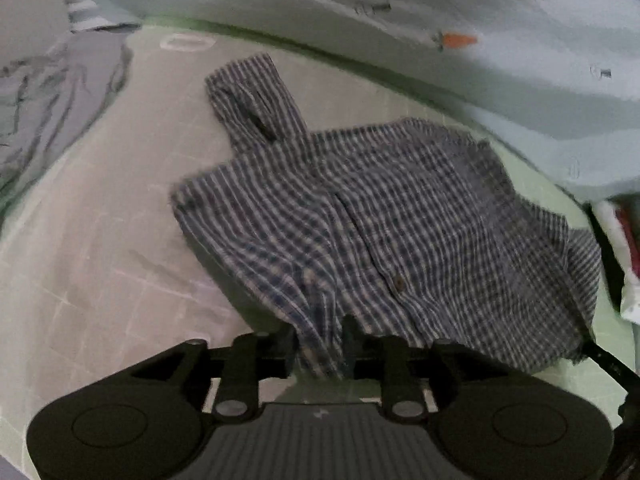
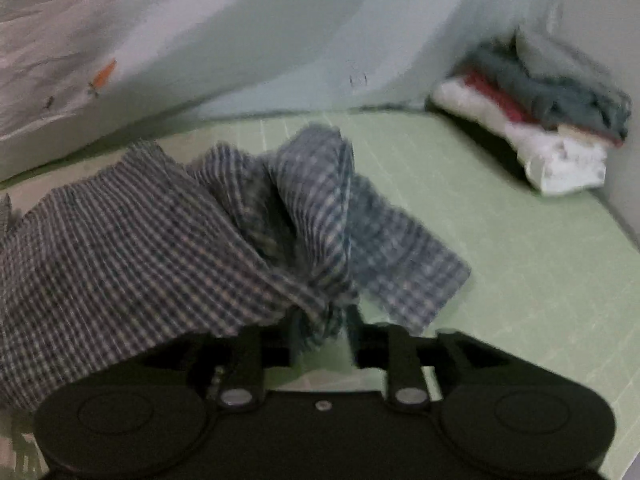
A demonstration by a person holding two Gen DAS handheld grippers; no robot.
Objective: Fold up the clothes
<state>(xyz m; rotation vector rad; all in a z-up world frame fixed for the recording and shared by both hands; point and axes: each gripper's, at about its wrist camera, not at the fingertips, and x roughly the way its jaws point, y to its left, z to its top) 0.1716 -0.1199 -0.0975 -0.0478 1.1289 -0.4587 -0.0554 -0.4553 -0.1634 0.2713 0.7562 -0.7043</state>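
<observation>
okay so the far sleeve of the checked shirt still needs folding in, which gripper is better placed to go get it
Left, probably. The left wrist view looks straight up the checked shirt to that sleeve, lying flat on the mat. The right gripper faces bunched fabric and the folded pile.

Both wrist views, close, downward, share checked shirt [image 1: 360, 220].

Checked woven cloth shirt [image 1: 360, 216], matt green mat [image 2: 520, 260]

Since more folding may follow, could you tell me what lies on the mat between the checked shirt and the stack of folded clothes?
In the right wrist view, only bare green mat separates the checked shirt from the stack of folded clothes in the far corner.
</observation>
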